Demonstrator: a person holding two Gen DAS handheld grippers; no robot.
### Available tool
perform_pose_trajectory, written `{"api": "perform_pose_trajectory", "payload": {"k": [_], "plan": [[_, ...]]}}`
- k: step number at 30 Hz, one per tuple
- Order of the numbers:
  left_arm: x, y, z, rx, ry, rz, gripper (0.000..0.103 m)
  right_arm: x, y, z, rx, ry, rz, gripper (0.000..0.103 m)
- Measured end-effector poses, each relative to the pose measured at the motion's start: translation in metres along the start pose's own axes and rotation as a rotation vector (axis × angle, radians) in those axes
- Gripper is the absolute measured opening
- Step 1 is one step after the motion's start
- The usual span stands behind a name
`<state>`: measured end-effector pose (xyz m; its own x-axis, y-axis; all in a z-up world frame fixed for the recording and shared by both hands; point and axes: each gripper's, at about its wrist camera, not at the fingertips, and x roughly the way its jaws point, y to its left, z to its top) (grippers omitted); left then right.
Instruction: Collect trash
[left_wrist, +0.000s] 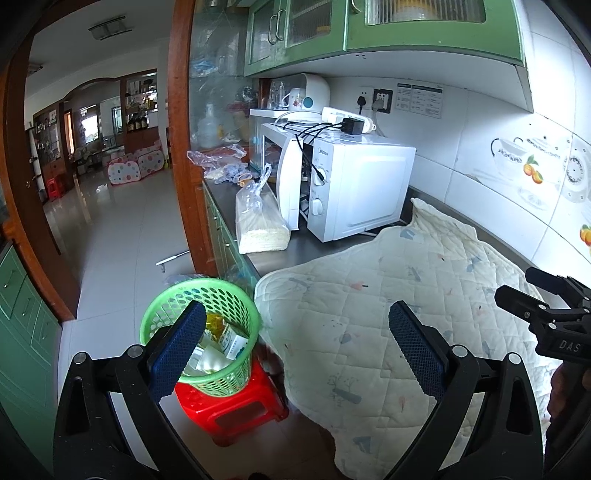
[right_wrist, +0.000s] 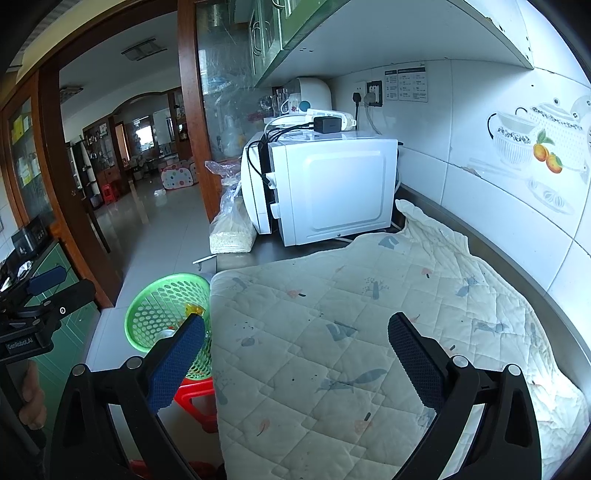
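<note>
Lower centre and right: quilted cloth (left_wrist: 406, 295) bare, open to pass | upper centre: microwave (left_wrist: 354, 184) with door ajar and rice bag (left_wrist: 258, 221) blocking | lower left: green basket (left_wrist: 207, 306) mouth unobstructed, on red stool (left_wrist: 229, 410).

I see the green perforated basket (left_wrist: 201, 332) upright on a red stool (left_wrist: 236, 413), just beside the tabletop edge. Trash inside it: small boxes (left_wrist: 233, 343), something yellow (left_wrist: 214, 322) and pale wrappers, loosely piled near the bottom.
</note>
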<state>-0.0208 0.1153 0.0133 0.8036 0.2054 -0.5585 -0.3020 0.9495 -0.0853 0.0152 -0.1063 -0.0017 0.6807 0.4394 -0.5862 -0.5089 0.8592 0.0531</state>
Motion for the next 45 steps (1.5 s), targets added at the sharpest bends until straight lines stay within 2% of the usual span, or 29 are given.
{"api": "perform_pose_trajectory", "payload": {"k": [36, 45], "plan": [[-0.0042, 0.0009, -0.0017, -0.007, -0.019, -0.030, 0.098, -0.0055, -0.0046, 0.0037, 0.002, -0.022, 0.006, 0.096], [-0.0049, 0.0001, -0.0020, -0.002, -0.029, -0.016, 0.098, -0.0090, -0.0059, 0.0034, 0.007, -0.038, 0.008, 0.096]]}}
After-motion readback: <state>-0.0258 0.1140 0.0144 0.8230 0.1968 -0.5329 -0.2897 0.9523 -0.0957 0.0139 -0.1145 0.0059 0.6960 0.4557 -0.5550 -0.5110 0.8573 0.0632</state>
